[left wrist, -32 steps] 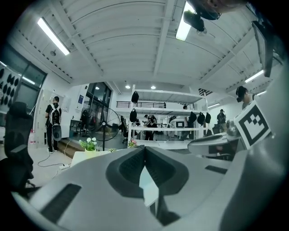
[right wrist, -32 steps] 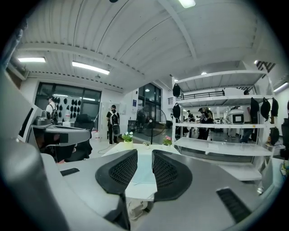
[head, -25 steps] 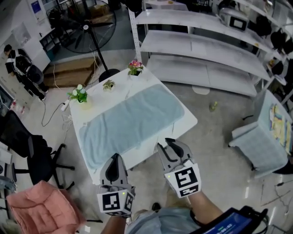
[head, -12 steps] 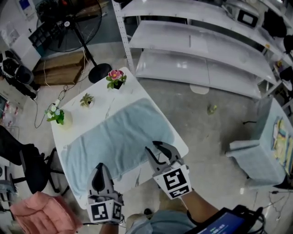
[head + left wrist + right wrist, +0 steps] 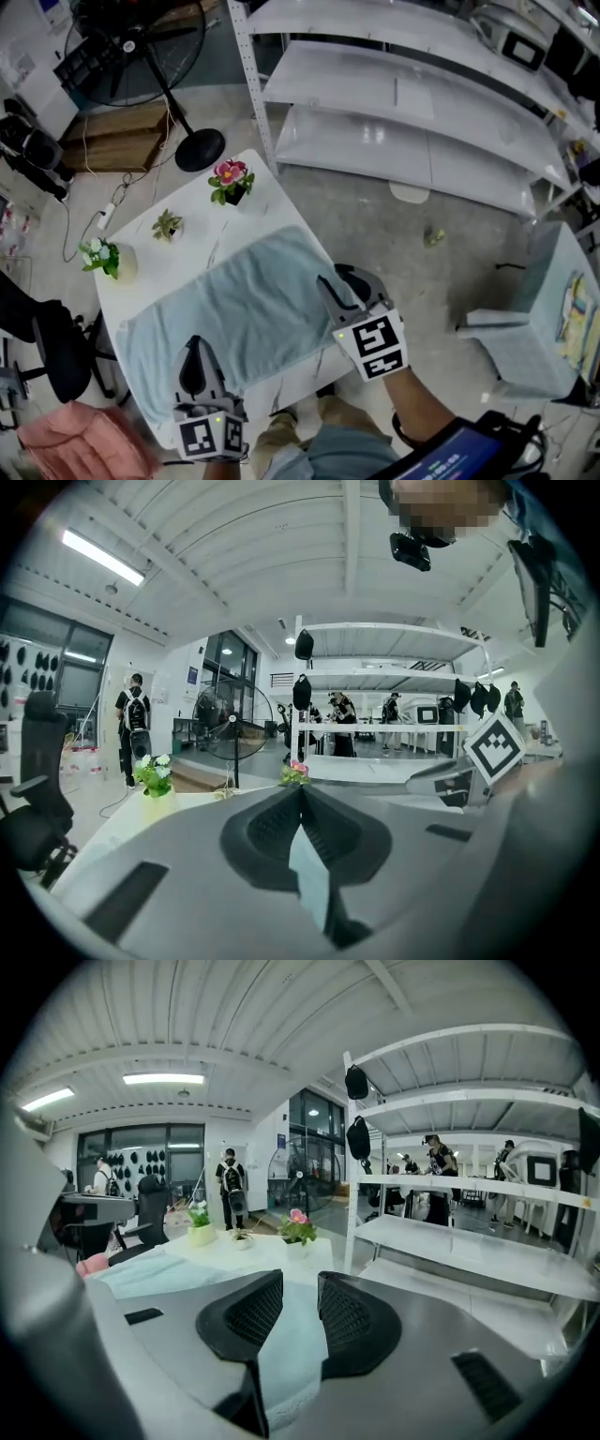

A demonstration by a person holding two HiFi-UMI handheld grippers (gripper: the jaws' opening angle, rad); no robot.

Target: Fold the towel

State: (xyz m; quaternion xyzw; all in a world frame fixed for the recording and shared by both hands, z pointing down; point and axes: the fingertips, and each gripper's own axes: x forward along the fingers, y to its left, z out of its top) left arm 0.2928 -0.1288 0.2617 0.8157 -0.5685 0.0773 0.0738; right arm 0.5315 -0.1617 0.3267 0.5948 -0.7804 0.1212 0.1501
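Left gripper [image 5: 192, 345] hovers closed and empty at the near left corner of the towel [image 5: 234, 305], flat on the table [image 5: 272, 211]; right gripper [image 5: 339, 278], jaws just opening, empty, over its near right corner, probably to pinch it

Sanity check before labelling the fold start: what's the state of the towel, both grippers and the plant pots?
towel: spread flat and unfolded on the table.
left gripper: fingers shut, holding nothing.
right gripper: open, fingers have just been opening; nothing pinched, towel shows through the gap.
pink-flower pot: upright.
green plant pot: upright.
white-flower pot: upright.
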